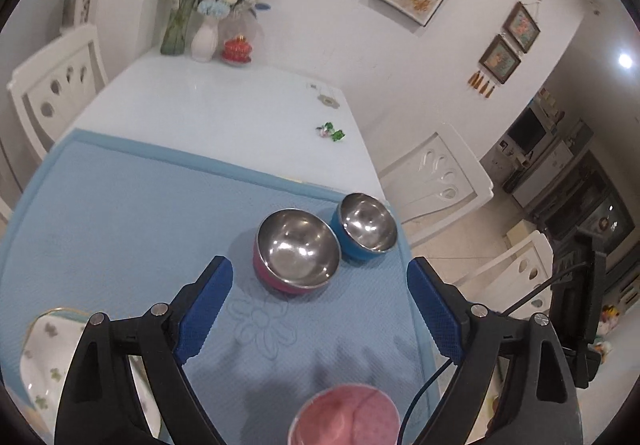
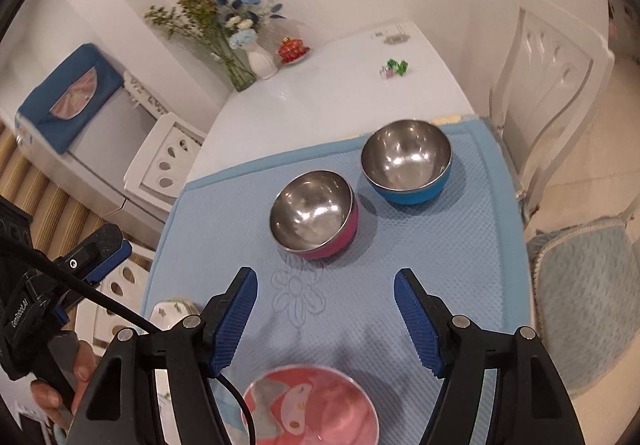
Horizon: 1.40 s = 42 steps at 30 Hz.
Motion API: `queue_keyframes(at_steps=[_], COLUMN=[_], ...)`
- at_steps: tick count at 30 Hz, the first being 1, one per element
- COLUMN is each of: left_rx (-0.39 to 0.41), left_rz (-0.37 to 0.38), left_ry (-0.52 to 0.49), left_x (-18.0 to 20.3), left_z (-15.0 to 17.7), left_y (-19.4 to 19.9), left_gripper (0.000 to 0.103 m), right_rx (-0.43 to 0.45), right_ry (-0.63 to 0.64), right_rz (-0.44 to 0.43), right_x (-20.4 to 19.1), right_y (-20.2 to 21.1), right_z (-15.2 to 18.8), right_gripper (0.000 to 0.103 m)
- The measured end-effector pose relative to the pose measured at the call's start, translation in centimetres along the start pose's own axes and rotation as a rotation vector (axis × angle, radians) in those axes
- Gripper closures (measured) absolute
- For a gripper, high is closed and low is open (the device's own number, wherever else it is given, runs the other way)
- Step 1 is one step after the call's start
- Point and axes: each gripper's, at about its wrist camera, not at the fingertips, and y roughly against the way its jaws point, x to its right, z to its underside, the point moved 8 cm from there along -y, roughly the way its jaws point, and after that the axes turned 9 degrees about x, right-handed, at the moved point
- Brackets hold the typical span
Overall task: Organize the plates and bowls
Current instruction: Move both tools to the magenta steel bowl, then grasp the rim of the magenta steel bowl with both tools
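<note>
At the left edge of the light blue textured mat (image 1: 120,213) that covered the near end of the white bench (image 1: 208,101), a white floral-patterned plate (image 1: 44,357) lay partly hidden behind the left gripper (image 1: 320,309). That gripper's jaws stood spread wide with nothing between them, only bare mat showing in the gap.

Further right, toward the mat's far right corner, a steel bowl with a pink outer shell (image 2: 314,215) sat upright, and just beside it, not quite touching as far as could be told, a steel bowl with a blue outer shell (image 2: 406,161) sat closest to that corner. Nearest the front edge of the bench lay a pink dish with a cartoon print (image 2: 312,405), directly below both grippers. The right gripper (image 2: 326,309) also had its jaws apart and empty, aimed down over the mat between the pink dish and the pink-shelled bowl.

The step in hand appeared to be choosing the next piece after a release. To do it well, one gripper ought to approach a steel bowl with one jaw inside the rim and one outside, pinching the wall rather than spanning the whole bowl. Nesting the two steel bowls would need the carried one lowered level and centred, since the polished interior would probably let it slide.
</note>
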Motion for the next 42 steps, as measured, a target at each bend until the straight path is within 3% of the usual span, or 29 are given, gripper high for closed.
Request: queue_keyframes(at_steps=[9, 18, 27, 29, 31, 33, 36, 42], left_rx=[-0.179, -0.335, -0.374, -0.383, -0.394, -0.395, -0.386, -0.361], left_rz=[-0.008, -0.02, -0.02, -0.025, -0.02, -0.035, -0.032, -0.021], left_ry=[0.083, 0.109, 0.099, 0.094, 0.077, 0.05, 0.044, 0.028], left_x=[-4.2, -6.2, -6.8, -7.0, -7.0, -7.0, -6.9, -6.3], left_z=[2.4, 5.6, 6.5, 6.7, 7.0, 7.2, 7.1, 6.7], left_y=[-10.4, -17.4, -19.5, -19.9, -20.3, -20.5, -20.2, -18.5], left_gripper=[0.016, 0.032, 0.052, 0.06, 0.079, 0.086, 0.086, 0.086], right_rx=[-0.092, -0.21, -0.239, -0.246, -0.249, -0.25, -0.253, -0.238], right_ry=[-0.095, -0.126, -0.122, -0.118, -0.111, -0.102, -0.095, -0.078], right_rz=[0.026, 0.03, 0.034, 0.036, 0.041, 0.033, 0.028, 0.028], right_x=[2.8, 3.9, 4.1, 4.1, 4.0, 3.8, 3.4, 2.5], right_y=[-7.9, -15.5, -18.1, -18.6, -19.0, -19.1, -19.3, -17.8], right_z=[-1.0, 0.7, 1.3, 1.4, 1.5, 1.6, 1.8, 1.9], right_gripper=[0.034, 0.034, 0.039, 0.047, 0.055, 0.066, 0.077, 0.077])
